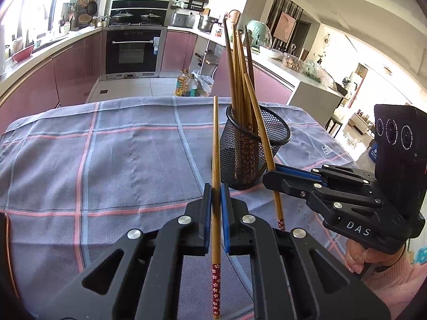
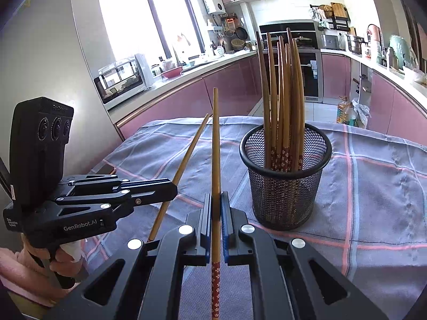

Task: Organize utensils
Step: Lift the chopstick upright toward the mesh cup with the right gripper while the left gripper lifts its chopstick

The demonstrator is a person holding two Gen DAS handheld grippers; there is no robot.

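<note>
A black mesh cup stands on the checked cloth and holds several wooden chopsticks; it also shows in the right wrist view. My left gripper is shut on one chopstick, left of the cup and above the cloth. My right gripper is shut on another chopstick, left of the cup. In the left wrist view the right gripper holds its chopstick close to the cup's near side. In the right wrist view the left gripper holds its chopstick.
The table is covered by a grey-blue cloth with pink lines. Behind it are pink kitchen cabinets, an oven and oil bottles on the floor. A phone lies at the table's left edge.
</note>
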